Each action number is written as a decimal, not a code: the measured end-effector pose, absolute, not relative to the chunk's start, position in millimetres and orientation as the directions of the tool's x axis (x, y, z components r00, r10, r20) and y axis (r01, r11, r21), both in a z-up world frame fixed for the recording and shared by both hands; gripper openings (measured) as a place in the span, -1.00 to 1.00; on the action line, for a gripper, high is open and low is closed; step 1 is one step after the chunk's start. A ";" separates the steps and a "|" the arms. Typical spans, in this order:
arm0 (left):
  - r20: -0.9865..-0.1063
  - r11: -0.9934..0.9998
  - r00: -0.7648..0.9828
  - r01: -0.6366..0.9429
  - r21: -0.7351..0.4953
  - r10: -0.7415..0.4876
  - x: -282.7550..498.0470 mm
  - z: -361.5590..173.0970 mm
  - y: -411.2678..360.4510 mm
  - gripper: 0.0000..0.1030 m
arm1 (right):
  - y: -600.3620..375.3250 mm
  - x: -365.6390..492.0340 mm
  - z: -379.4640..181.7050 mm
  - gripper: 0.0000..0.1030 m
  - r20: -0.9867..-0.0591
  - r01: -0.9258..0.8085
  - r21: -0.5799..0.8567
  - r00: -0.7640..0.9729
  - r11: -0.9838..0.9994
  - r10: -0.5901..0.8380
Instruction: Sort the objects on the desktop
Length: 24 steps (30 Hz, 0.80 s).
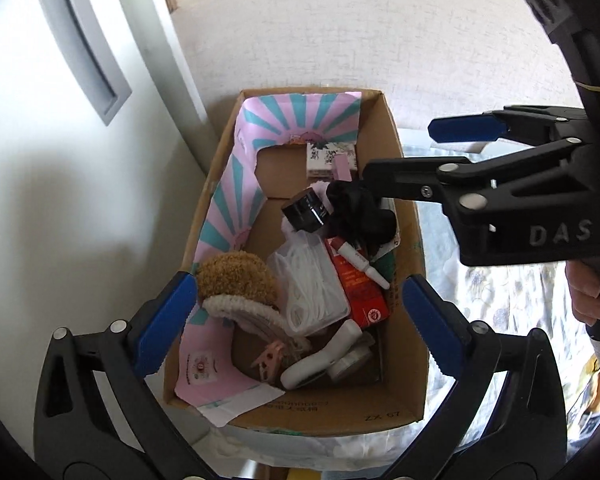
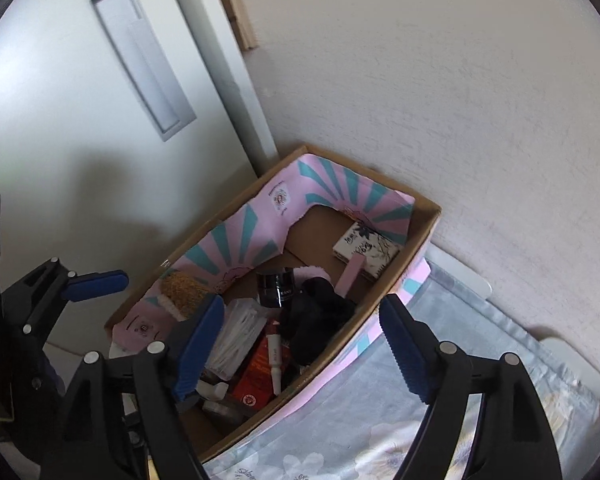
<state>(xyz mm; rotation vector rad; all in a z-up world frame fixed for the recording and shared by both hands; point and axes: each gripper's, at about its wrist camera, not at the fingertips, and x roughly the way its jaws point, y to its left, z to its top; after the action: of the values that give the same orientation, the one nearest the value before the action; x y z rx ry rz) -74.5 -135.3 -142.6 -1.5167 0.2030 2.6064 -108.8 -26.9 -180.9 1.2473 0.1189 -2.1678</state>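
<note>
A cardboard box point(image 1: 410, 240) point(image 2: 424, 236) with a pink and teal liner holds several items: a black jar point(image 1: 306, 212) point(image 2: 276, 286), a black cloth bundle point(image 1: 360, 216) point(image 2: 320, 320), a red packet point(image 1: 360, 284) point(image 2: 260, 372), a clear case of white swabs point(image 1: 312, 288), a brown fuzzy item point(image 1: 236, 276) point(image 2: 182, 286) and a patterned small box point(image 1: 328, 158) point(image 2: 366, 248). My left gripper point(image 1: 296, 324) is open and empty above the box's near end. My right gripper point(image 2: 302, 348) point(image 1: 400, 152) is open and empty over the box's right side, just above the black cloth.
The box sits in a corner between a white door point(image 1: 60, 160) point(image 2: 80, 140) and a textured wall point(image 1: 380, 28) point(image 2: 440, 80). A floral cloth point(image 1: 500, 300) point(image 2: 380, 420) covers the surface to the right of the box. A white thermometer-like device point(image 1: 320, 354) lies at the box's near end.
</note>
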 end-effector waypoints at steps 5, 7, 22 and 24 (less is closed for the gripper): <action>-0.868 -0.985 -0.493 -0.172 0.028 0.061 -76.1 -141.7 -135.4 0.99 | -18.0 -110.1 -181.9 0.49 -0.808 0.524 0.245 -0.355 -0.816 -0.471; -0.869 -0.985 -0.491 -0.170 0.023 0.064 -76.8 -140.6 -135.8 0.99 | -16.1 -108.5 -180.5 0.49 -0.813 0.513 0.236 -0.362 -0.826 -0.457; -0.851 -0.978 -0.524 -0.191 0.083 0.030 -69.7 -75.5 -94.9 0.99 | 60.7 -54.2 -119.6 0.55 -0.877 0.102 -0.021 -0.480 -0.995 -0.031; -0.852 -0.976 -0.521 -0.205 0.077 0.042 -68.7 -66.1 -85.1 0.99 | 76.3 -45.5 -110.5 0.56 -0.884 0.036 -0.027 -0.468 -0.999 0.007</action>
<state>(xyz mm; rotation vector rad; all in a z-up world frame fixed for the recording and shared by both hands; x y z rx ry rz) -68.7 -85.1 -66.1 -1.4553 0.2524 2.6100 -45.5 76.3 -110.5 1.6111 0.0646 -2.6766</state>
